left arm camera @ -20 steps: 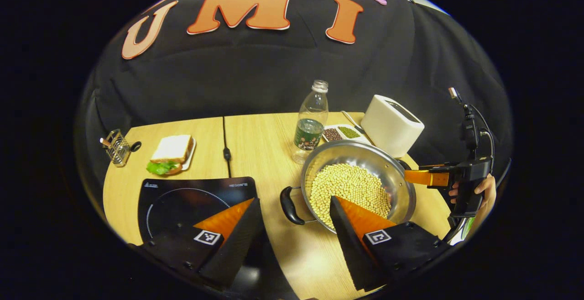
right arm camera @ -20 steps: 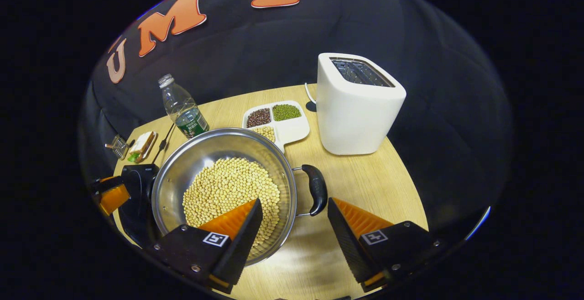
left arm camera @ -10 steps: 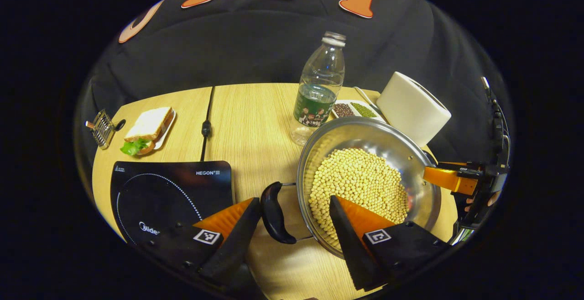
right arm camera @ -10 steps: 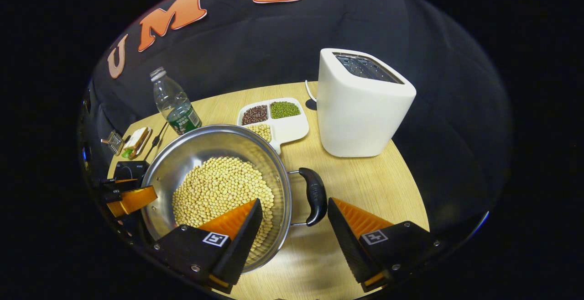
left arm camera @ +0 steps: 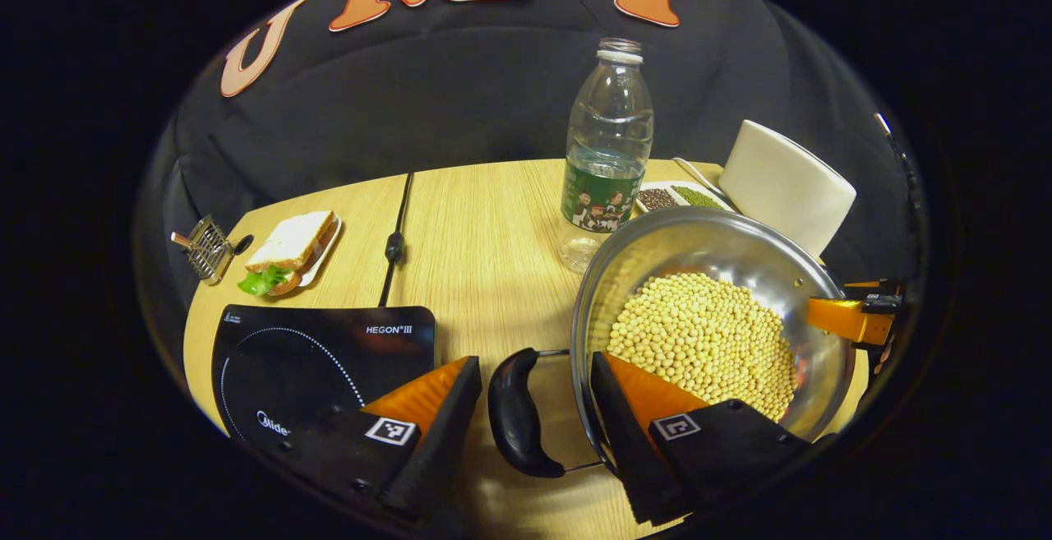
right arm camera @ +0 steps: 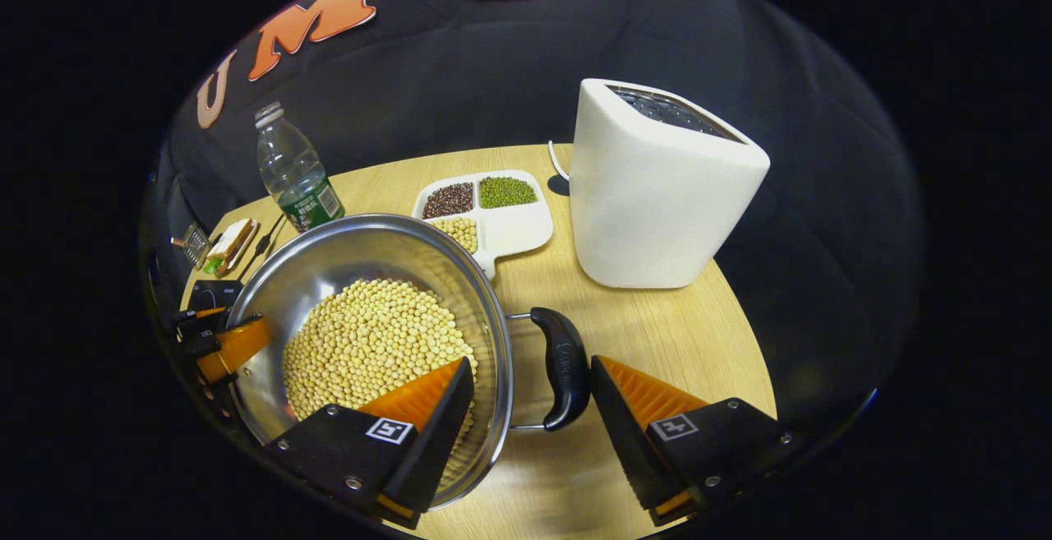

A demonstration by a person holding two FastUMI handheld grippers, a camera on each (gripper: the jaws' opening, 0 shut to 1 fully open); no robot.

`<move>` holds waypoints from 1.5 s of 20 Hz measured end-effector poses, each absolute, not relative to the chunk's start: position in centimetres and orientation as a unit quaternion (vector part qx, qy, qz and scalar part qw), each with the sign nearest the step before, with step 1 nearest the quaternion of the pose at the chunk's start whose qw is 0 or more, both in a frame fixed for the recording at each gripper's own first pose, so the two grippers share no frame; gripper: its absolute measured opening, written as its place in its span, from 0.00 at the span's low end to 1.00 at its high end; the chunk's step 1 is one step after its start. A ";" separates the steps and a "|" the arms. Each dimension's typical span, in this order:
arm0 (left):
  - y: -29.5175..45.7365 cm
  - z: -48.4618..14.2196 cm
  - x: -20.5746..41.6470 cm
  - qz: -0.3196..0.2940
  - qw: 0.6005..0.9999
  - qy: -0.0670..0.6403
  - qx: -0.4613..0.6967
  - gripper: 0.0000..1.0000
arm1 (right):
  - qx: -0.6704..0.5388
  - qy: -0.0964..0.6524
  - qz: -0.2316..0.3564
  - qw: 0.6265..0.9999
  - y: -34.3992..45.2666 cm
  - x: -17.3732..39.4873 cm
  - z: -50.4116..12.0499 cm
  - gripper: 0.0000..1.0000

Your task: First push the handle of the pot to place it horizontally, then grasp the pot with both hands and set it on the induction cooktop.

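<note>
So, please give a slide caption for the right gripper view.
Open tool straddles the black handle of a soybean-filled steel pot.

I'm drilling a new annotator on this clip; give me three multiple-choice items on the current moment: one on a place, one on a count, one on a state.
1. Where does the sandwich lie?
A. On a small plate beyond the induction cooktop
B. Inside the pot
C. On top of the toaster

2. How many compartments of the divided dish hold beans?
A. One
B. Three
C. Five

3. How does the left gripper stand?
A. Shut on the water bottle
B. Open, fingers astride the pot's black handle
C. Shut on the pot rim

Key: 1 A, it rests past the cooktop's far edge; 2 B, dark, green and pale heaps; 3 B, the handle sits in the gap.
</note>
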State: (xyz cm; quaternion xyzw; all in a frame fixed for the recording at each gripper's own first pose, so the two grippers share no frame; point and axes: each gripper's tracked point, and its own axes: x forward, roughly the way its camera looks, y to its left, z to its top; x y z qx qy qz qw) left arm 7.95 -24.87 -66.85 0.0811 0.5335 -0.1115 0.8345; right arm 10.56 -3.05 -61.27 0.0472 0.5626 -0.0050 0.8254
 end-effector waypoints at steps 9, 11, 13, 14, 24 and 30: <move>-25.8 -68.7 7.8 -0.098 0.837 0.532 0.084 0.85 | 0.041 0.566 -0.006 0.823 -2.4 10.2 -63.0 0.84; -25.7 -68.7 7.7 -0.097 0.837 0.532 0.084 0.83 | 0.039 0.561 -0.009 0.827 -2.7 10.5 -63.4 0.81; -25.8 -68.5 7.8 -0.095 0.840 0.528 0.079 0.84 | 0.049 0.554 -0.011 0.831 -2.6 10.7 -63.1 0.78; -25.8 -68.5 7.9 -0.095 0.843 0.525 0.077 0.83 | 0.055 0.550 -0.012 0.833 -2.6 10.8 -63.1 0.72; -25.9 -68.4 8.3 -0.103 0.852 0.508 0.074 0.79 | 0.019 0.515 -0.010 0.857 -3.2 11.5 -62.3 0.74; -25.8 -68.4 8.3 -0.104 0.849 0.511 0.081 0.79 | -0.030 0.507 -0.003 0.861 -3.1 12.2 -61.2 0.73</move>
